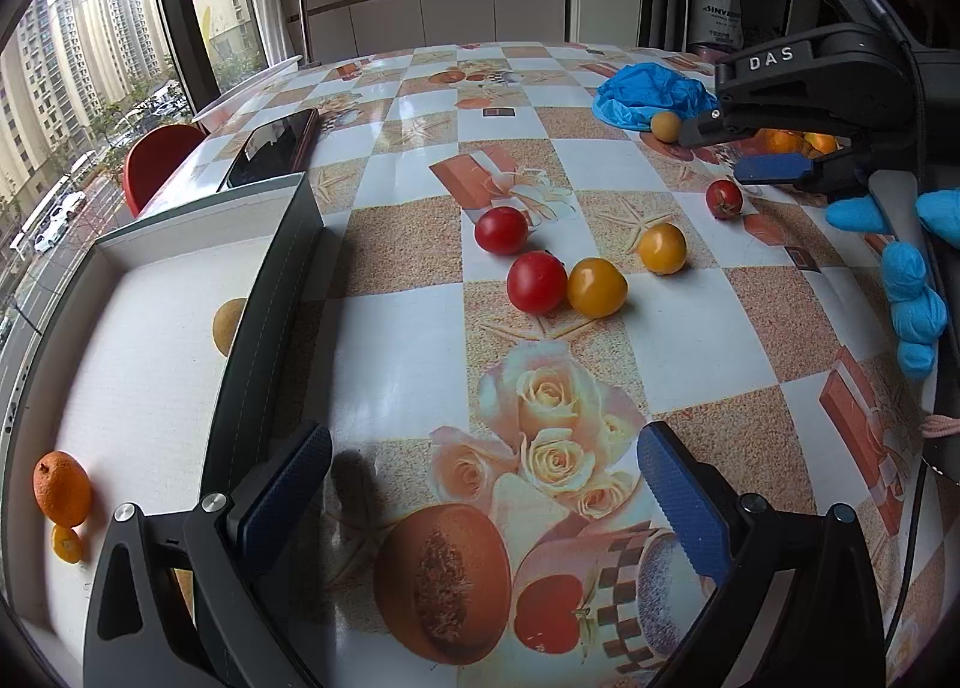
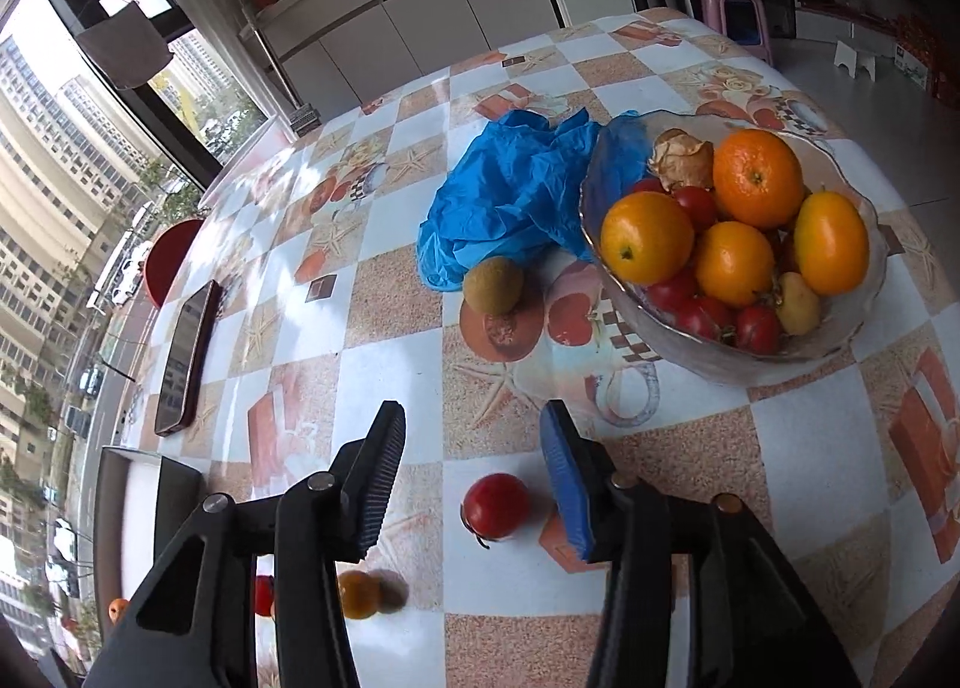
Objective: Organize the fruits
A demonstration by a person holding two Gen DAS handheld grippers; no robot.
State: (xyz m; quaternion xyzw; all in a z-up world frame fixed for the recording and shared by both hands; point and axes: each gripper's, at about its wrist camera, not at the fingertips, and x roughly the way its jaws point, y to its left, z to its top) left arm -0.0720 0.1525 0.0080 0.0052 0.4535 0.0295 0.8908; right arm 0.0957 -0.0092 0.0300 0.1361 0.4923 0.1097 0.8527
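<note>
Three fruits lie in the white tray [image 1: 150,364]: a mandarin [image 1: 62,488], a kumquat [image 1: 66,543] and a longan [image 1: 230,326]. Five cherry tomatoes, among them a red one [image 1: 536,282], remain loose on the bench [image 1: 384,340], and the glass bowl [image 2: 708,352] is still full. The left gripper [image 1: 483,493] and right gripper [image 2: 474,478] are both held with fingers apart and empty.

phone [image 2: 183,355] nr table edge | blue bag [image 2: 510,202] | red chair [image 1: 157,160]

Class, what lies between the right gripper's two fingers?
A red tomato sits on the tablecloth between the open right gripper fingers, untouched; right wrist view.
</note>
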